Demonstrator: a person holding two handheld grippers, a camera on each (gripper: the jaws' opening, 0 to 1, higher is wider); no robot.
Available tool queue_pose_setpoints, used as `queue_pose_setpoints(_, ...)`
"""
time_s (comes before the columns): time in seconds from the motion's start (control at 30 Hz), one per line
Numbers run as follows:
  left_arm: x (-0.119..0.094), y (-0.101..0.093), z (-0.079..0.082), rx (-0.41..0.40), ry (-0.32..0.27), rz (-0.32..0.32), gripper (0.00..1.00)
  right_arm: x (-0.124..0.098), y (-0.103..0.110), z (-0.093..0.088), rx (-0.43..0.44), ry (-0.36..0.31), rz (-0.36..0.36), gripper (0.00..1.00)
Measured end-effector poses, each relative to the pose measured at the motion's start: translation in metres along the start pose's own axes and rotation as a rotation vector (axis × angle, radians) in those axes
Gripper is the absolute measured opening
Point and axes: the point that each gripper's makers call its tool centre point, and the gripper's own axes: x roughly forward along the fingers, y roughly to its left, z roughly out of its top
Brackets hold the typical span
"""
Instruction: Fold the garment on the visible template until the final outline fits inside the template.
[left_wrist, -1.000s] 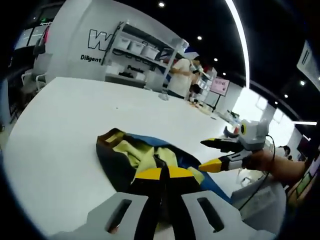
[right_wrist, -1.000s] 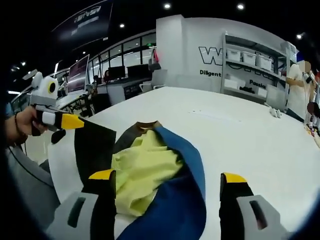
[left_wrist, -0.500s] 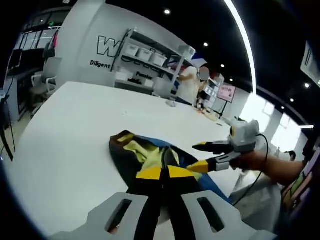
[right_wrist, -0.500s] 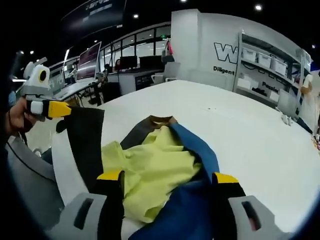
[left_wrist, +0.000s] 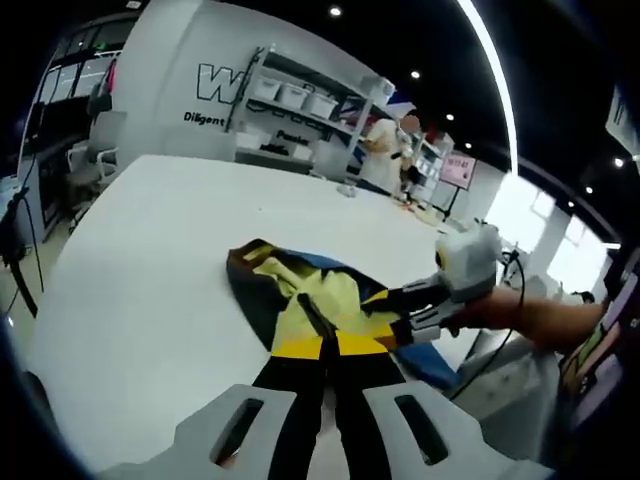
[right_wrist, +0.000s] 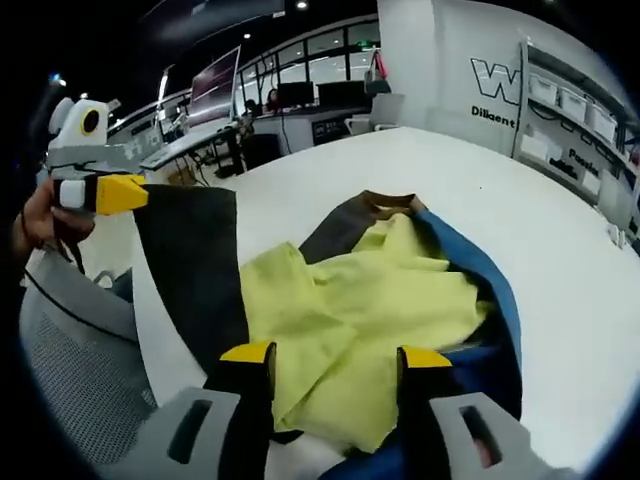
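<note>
Two tongs work a crumpled yellow, blue and black garment (right_wrist: 370, 300) on the white surface (left_wrist: 140, 260). Left tongs (left_wrist: 322, 347) pinch black fabric; right tongs (right_wrist: 335, 355) gape over yellow cloth at 6 o'clock.

Bare white table (left_wrist: 150, 250) spreads wide beyond the crumpled garment (right_wrist: 370, 310). On the near side a grey mesh chair (right_wrist: 75, 370) crowds the table edge beside the left gripper (right_wrist: 110, 193).
</note>
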Motion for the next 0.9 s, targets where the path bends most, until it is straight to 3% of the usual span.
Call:
queue_pose_setpoints(0.17, 0.001, -0.001, -0.006, 0.022, 0.025, 0.013, 0.0, 0.01, 0.004, -0.009, -0.028, 0.065, 0.016, 0.32)
queue_pose_setpoints(0.23, 0.001, -0.001, -0.009, 0.014, 0.047, 0.01, 0.0, 0.01, -0.005, -0.008, -0.254, 0.105, -0.047, 0.18)
queue_pose_setpoints(0.27, 0.002, -0.002, -0.011, 0.012, 0.051, 0.005, 0.0, 0.011, -0.004, -0.011, -0.277, 0.134, -0.063, 0.17)
queue_pose_setpoints(0.37, 0.001, 0.0, -0.012, 0.011, 0.056, 0.004, 0.0, 0.017, 0.003, -0.014, -0.197, 0.156, -0.017, 0.2)
queue_pose_setpoints(0.5, 0.0, 0.006, -0.016, 0.056, 0.088, 0.022, 0.0, 0.019, -0.001, -0.018, -0.195, 0.175, -0.021, 0.21)
queue_pose_setpoints(0.6, 0.0, 0.008, -0.018, 0.093, 0.099, 0.03, 0.0, 0.019, 0.001, -0.018, -0.182, 0.171, -0.009, 0.17)
queue_pose_setpoints(0.67, 0.001, 0.01, -0.019, 0.109, 0.097, 0.036, 0.0, 0.02, 0.002, -0.019, -0.099, 0.17, -0.019, 0.12)
queue_pose_setpoints(0.83, 0.0, 0.013, -0.019, 0.039, 0.082, 0.033, 0.0, 0.021, 0.003, -0.018, -0.17, 0.155, -0.029, 0.0)
queue_pose_setpoints(0.9, -0.001, 0.015, -0.019, 0.033, 0.079, 0.038, 0.0, 0.021, 0.003, -0.018, -0.17, 0.153, -0.03, 0.0)
